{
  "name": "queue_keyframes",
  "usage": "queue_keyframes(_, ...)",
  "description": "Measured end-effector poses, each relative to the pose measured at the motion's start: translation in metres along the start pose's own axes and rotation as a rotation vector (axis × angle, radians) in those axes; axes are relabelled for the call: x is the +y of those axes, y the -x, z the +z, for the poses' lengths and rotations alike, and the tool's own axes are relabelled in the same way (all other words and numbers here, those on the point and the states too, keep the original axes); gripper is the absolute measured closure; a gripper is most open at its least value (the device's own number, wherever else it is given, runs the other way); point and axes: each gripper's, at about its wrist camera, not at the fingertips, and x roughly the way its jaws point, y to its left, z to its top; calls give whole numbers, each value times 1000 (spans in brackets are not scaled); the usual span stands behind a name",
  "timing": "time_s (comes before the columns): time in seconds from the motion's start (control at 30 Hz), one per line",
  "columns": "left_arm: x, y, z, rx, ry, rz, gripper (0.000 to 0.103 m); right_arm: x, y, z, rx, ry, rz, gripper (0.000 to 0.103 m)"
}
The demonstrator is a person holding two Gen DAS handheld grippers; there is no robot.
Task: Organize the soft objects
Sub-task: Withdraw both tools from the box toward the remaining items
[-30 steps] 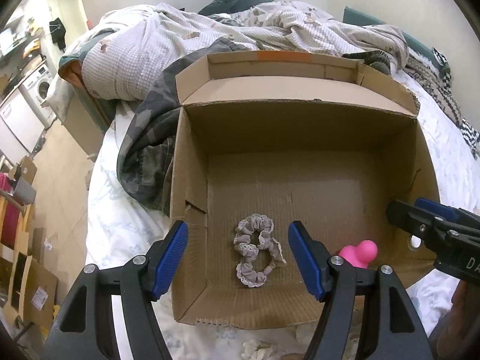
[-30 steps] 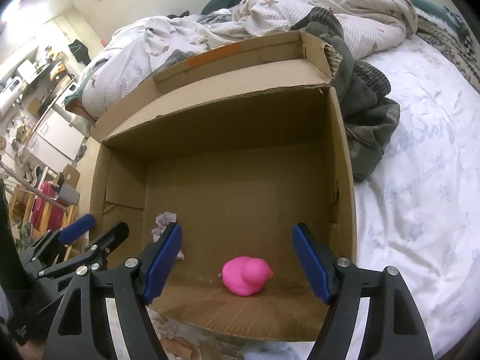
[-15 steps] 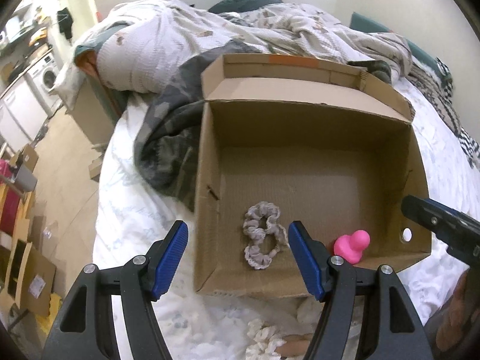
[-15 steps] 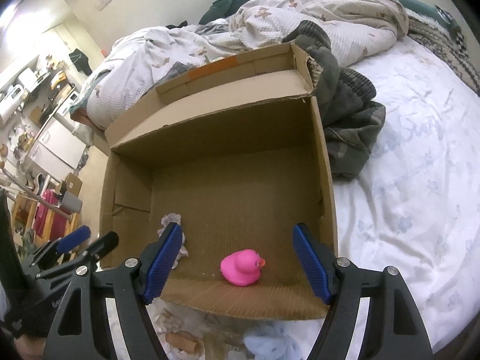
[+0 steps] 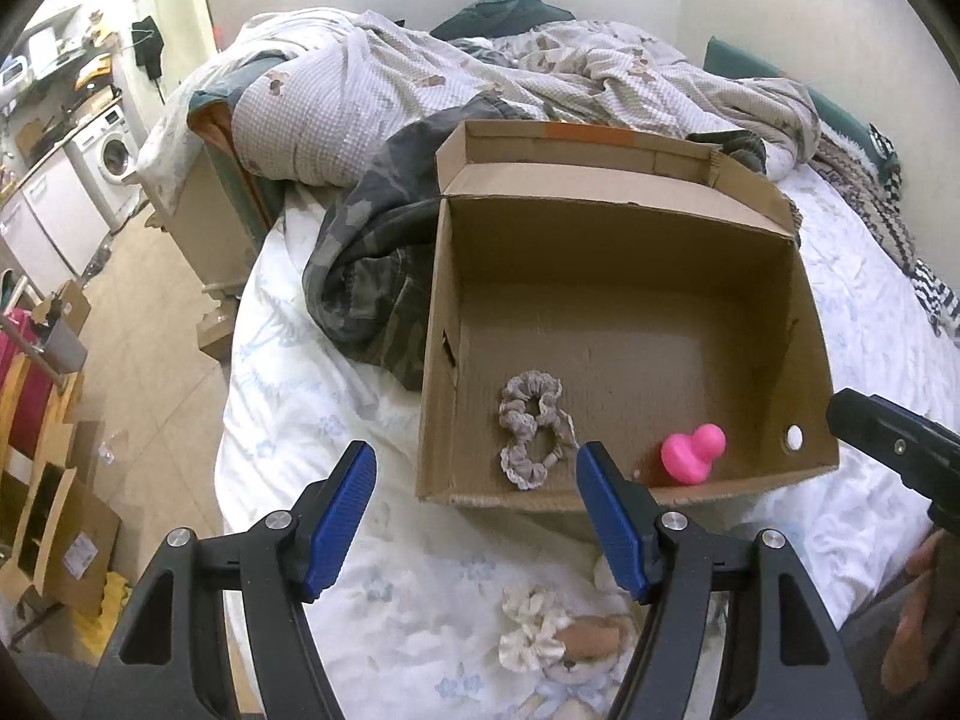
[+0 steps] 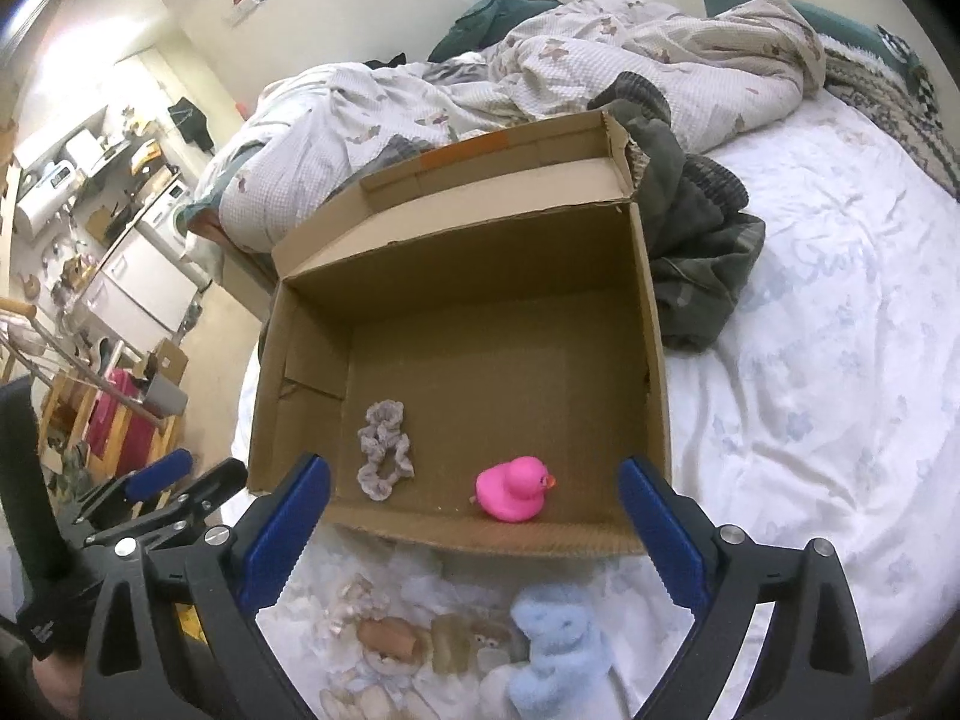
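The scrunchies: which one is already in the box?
The grey scrunchie, lying inside the cardboard box beside the pink rubber duck. The cream scrunchie lies outside on the bed.

I read both wrist views from just short of the box's [image 5: 624,276] near wall, raised, tilted down into it. Left view sits off the box's [image 6: 456,300] near-left corner, right view nearer its near-right. Shared: box interior, scrunchie [image 5: 531,429] [image 6: 384,450], duck [image 5: 693,456] [image 6: 516,487], bedding beyond the box. Each view catches the other gripper at its edge.
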Motion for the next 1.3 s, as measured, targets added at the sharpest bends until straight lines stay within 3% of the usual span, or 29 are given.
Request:
queue_keyframes(0.63, 6, 8, -31, 59, 43, 21, 36, -7, 15, -42, 54, -67, 1, 0)
queue_keyframes(0.83, 14, -4, -31, 75, 60, 92, 36, -16, 15, -42, 53, -124, 31, 0)
queue_keyframes(1.03, 22, -24, -32, 153, 108, 44, 36, -23, 4, -43, 80, -164, 28, 0)
queue_keyframes(1.3, -6, -70, -57, 389, 32, -103, 36, -34, -9, -45, 118, -199, -1, 0)
